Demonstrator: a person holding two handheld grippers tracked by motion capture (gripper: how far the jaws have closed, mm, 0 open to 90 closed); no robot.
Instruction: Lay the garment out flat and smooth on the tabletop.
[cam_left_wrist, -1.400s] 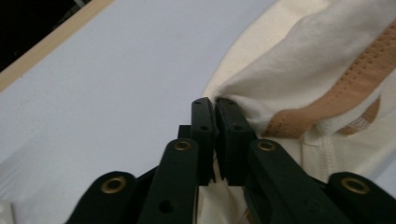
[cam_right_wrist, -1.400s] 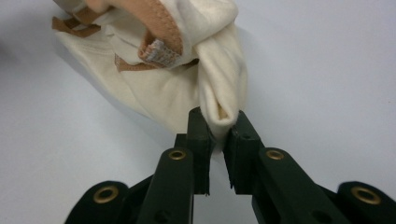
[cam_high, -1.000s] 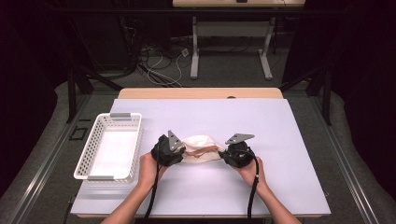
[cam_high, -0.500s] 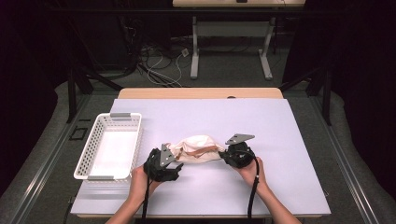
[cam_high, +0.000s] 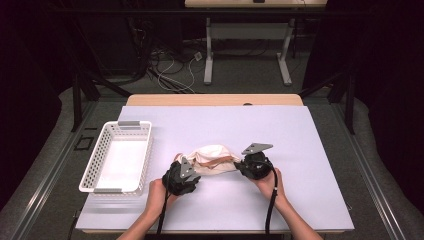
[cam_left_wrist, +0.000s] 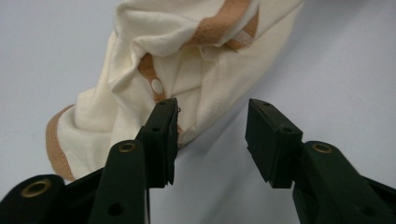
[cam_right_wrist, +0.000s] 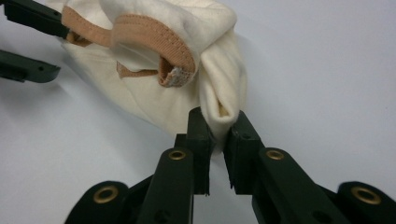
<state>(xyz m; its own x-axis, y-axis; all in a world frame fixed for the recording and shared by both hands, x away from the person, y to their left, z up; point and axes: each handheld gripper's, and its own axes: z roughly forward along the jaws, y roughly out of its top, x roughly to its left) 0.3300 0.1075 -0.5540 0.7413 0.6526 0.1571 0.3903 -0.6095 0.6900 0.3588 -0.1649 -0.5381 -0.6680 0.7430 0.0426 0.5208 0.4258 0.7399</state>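
Cream baby garment (cam_high: 214, 159) with tan trim lies bunched on the white table (cam_high: 310, 150), near the middle of its near edge, with a white basket (cam_high: 116, 186) by the left edge. The right tool (cam_right_wrist: 218, 135) is clamped on a fold at the garment's right end. The left tool (cam_left_wrist: 212, 135) sits low at the garment's other end; its jaws have just been closing but stand apart, one pad (cam_left_wrist: 161, 135) against the cloth edge and the gap between them over bare table, so it holds nothing.

Judging from this, the left tool could close on air or catch a single thin layer, because the hem lies beside its jaws rather than between them. A pull from the right tool might then drag the bundle away.

A small woven tag (cam_left_wrist: 243, 37) shows at the collar, too blurred to read. No other writing shows.
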